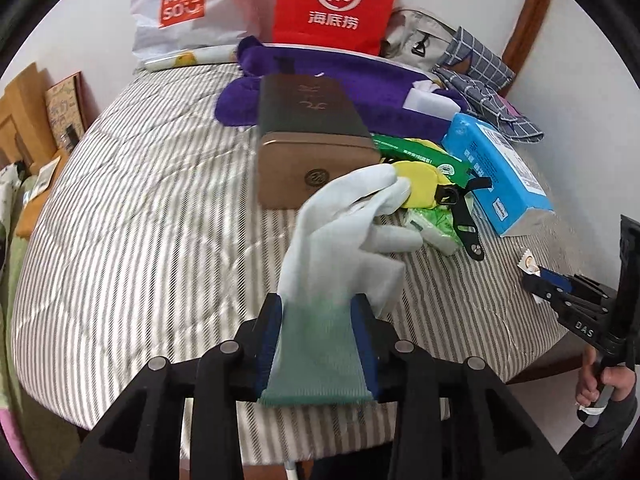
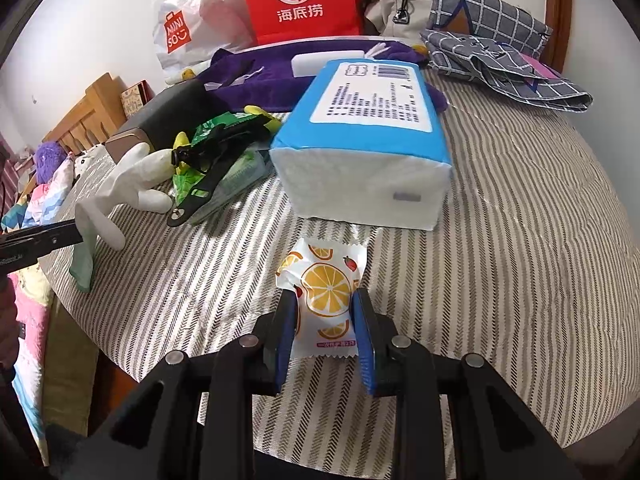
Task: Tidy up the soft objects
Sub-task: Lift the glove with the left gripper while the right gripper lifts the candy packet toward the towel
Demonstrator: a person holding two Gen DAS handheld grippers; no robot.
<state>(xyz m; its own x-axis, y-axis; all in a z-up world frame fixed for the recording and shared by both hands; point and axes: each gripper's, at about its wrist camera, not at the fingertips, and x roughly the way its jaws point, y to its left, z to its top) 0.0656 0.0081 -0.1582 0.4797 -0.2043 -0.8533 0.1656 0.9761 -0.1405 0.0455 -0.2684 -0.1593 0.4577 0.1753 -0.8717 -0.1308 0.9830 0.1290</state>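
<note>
A white work glove (image 1: 344,240) with a green knitted cuff hangs between the fingers of the left claw (image 1: 318,344), cuff nearest the claw, its limp fingers curling away ahead of it above the striped cloth. A small white sachet (image 2: 326,300) printed with orange slices stands upright between the pads of the right claw (image 2: 325,334), its crimped top poking out just beyond the fingertips.
</note>
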